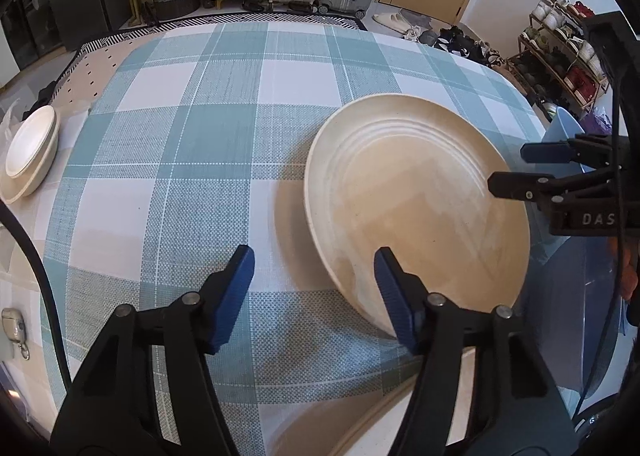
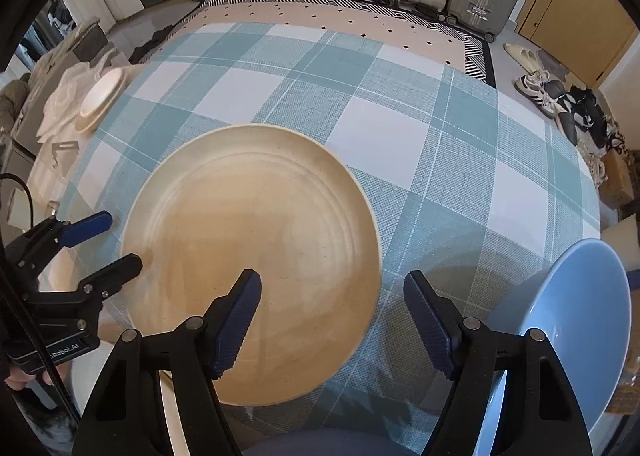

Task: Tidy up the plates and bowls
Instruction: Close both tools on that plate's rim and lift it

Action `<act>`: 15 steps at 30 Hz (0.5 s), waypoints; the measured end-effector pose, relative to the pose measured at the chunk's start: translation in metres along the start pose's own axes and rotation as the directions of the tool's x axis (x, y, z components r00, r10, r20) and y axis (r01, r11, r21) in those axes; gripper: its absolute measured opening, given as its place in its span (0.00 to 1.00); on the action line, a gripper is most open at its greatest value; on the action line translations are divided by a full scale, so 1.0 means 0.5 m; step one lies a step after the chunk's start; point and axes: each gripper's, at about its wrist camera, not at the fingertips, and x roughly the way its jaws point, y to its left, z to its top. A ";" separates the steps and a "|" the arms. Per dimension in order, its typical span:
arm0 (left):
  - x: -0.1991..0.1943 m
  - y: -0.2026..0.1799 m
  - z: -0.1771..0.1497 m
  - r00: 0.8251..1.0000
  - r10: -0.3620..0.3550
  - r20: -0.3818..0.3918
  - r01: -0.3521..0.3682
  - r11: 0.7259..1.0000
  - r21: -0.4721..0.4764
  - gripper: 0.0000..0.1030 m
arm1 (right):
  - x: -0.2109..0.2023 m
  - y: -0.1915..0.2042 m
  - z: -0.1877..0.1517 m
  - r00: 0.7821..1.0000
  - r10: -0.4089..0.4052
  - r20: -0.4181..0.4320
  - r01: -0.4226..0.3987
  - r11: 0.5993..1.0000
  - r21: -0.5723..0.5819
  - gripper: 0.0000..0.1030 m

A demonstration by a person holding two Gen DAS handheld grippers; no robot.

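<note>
A large cream plate (image 1: 416, 207) (image 2: 248, 248) with ringed grooves lies on the blue-and-white checked tablecloth (image 1: 192, 143). My left gripper (image 1: 316, 292) is open and straddles the plate's near left rim, one blue pad over the cloth and one over the plate. My right gripper (image 2: 332, 320) is open astride the plate's right rim in the same way. Neither gripper's pads press on the rim. Each gripper shows in the other's view, the left gripper (image 2: 106, 248) at the left and the right gripper (image 1: 532, 169) at the right.
A light blue plate (image 2: 568, 316) (image 1: 560, 127) sits just right of the right gripper. Small white bowls stacked on a cream plate (image 1: 30, 151) (image 2: 100, 99) stand at the table's far left. Another cream rim (image 1: 320, 428) shows at the near edge. Suitcases, drawers and a shoe rack stand beyond.
</note>
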 end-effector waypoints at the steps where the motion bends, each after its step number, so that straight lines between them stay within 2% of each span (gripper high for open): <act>1: 0.002 0.000 0.001 1.000 0.002 0.000 -0.002 1.000 0.002 0.56 | 0.001 0.007 0.001 1.000 -0.026 0.006 0.026 0.999 -0.024 0.71; 5: 0.010 0.005 0.001 1.000 0.008 -0.005 -0.008 1.000 0.001 0.52 | 0.013 0.018 0.004 0.999 -0.035 -0.016 0.035 0.998 -0.051 0.71; 15: 0.026 0.004 -0.001 1.000 0.014 -0.012 -0.013 1.000 0.023 0.37 | 0.051 0.013 0.006 0.996 -0.059 -0.073 0.056 0.998 -0.041 0.50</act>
